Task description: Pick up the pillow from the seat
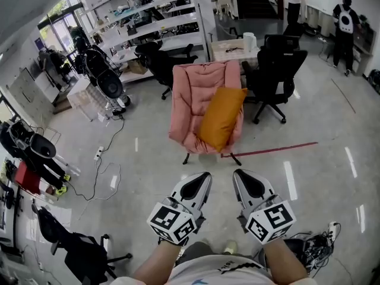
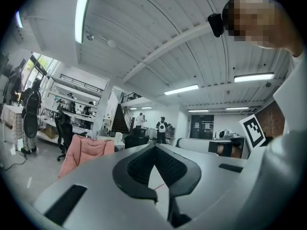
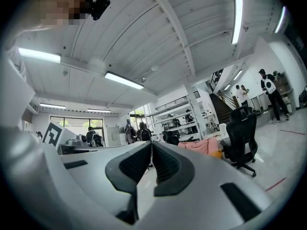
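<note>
- Both claws are low in the head view, near the body and pointing level at the chair. The left gripper (image 1: 203,180) and right gripper (image 1: 240,177) are side by side but apart.
- Left gripper view: jaws meet at the tips with nothing between. Right gripper view: same, closed and empty.
- My read of the step: approach, with no contact yet. The pillow is well ahead of both claws.
- Open both jaws wide before arriving; closed tips would only push soft fabric away.
- Bare floor (image 1: 178,159) lies between me and the chair. The cables (image 1: 98,174) are off to the left, clear of a straight path.
- A red line (image 1: 270,149) on the floor ends near the chair's foot. Watch the chair legs when stepping in.
- The orange pillow (image 1: 221,117) stands tilted on the pink seat (image 1: 190,94), lower end on the cushion, top leaning on the backrest, toward the picture's right side.
- It looks soft, so it will likely sag from a one-point grip. Suggest one claw on each long edge, upper half, biting deep into the stuffing.
- Lift up and toward me, so the lower end clears the front lip of the seat without dragging.
- A black office chair (image 1: 274,76) sits just beside the seat on the right, so keep the right claw's swing tight.
</note>
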The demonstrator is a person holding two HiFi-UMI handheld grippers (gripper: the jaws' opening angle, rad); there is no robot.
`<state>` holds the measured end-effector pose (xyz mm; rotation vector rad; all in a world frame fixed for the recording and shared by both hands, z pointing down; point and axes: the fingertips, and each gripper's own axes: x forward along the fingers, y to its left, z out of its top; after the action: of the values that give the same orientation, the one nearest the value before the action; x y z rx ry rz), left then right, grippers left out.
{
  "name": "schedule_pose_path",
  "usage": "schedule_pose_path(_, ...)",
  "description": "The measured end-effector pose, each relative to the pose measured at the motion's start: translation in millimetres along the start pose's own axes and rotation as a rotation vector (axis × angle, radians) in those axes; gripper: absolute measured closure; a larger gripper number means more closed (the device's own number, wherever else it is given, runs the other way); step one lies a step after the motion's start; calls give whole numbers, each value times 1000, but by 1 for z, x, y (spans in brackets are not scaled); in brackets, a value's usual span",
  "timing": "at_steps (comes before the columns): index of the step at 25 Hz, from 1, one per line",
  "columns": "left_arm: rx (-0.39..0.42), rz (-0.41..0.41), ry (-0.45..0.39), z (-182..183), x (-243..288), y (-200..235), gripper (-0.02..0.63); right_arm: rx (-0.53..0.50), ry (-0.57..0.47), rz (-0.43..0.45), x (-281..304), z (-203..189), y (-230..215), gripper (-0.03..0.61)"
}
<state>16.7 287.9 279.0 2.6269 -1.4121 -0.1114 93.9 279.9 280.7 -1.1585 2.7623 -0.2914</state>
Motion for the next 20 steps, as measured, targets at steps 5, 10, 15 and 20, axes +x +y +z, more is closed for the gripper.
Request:
schedule_pose_path(5, 9, -4, 15, -5, 22, -2, 603, 13, -1, 0, 5, -1, -17, 561)
schedule_pose_path(10, 6, -10, 23, -11, 42, 9, 603, 26, 22, -14, 18, -8, -34, 561)
schedule_pose_path(15, 1, -21, 24, -14, 63, 41, 603, 19, 43, -38, 51, -15, -49, 561)
schedule_pose_path(20, -1, -21, 32, -19, 96, 94, 603, 17, 72, -58, 107, -29, -73, 561)
